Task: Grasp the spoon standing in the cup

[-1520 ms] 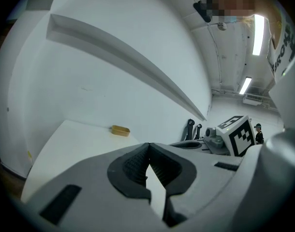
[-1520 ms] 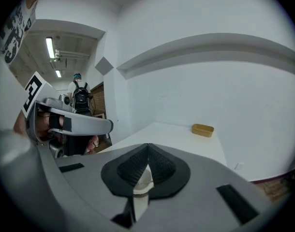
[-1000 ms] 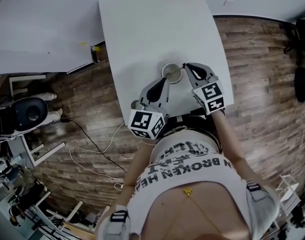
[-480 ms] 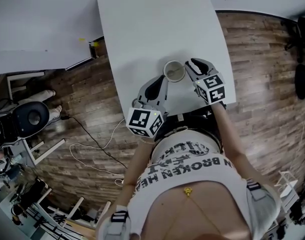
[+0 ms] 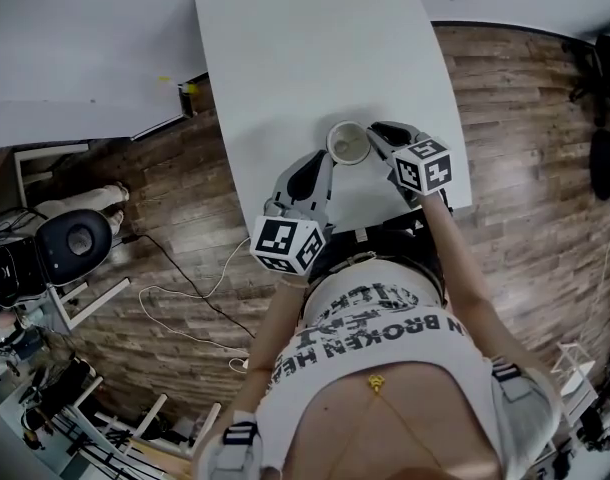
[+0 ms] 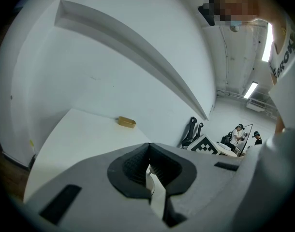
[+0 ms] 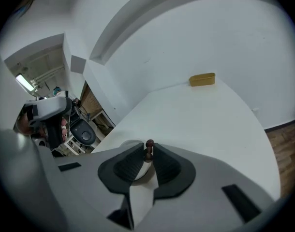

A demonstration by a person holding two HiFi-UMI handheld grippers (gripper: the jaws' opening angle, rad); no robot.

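Lowered since a second ago, the right gripper point(image 7: 148, 153) has been closing, jaws now narrow on the spoon point(image 7: 149, 144) standing in the cup point(image 5: 347, 144) on the desk point(image 5: 285, 58); left gripper point(image 5: 323, 163) pinched together beside the cup.

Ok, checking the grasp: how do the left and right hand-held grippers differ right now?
The right hand-held gripper has the spoon between its jaws, which have just been closing and seem to press it; the left hand-held gripper has its jaw tips together. The right sits at the cup's right, the left at its left. Both point toward the cup.
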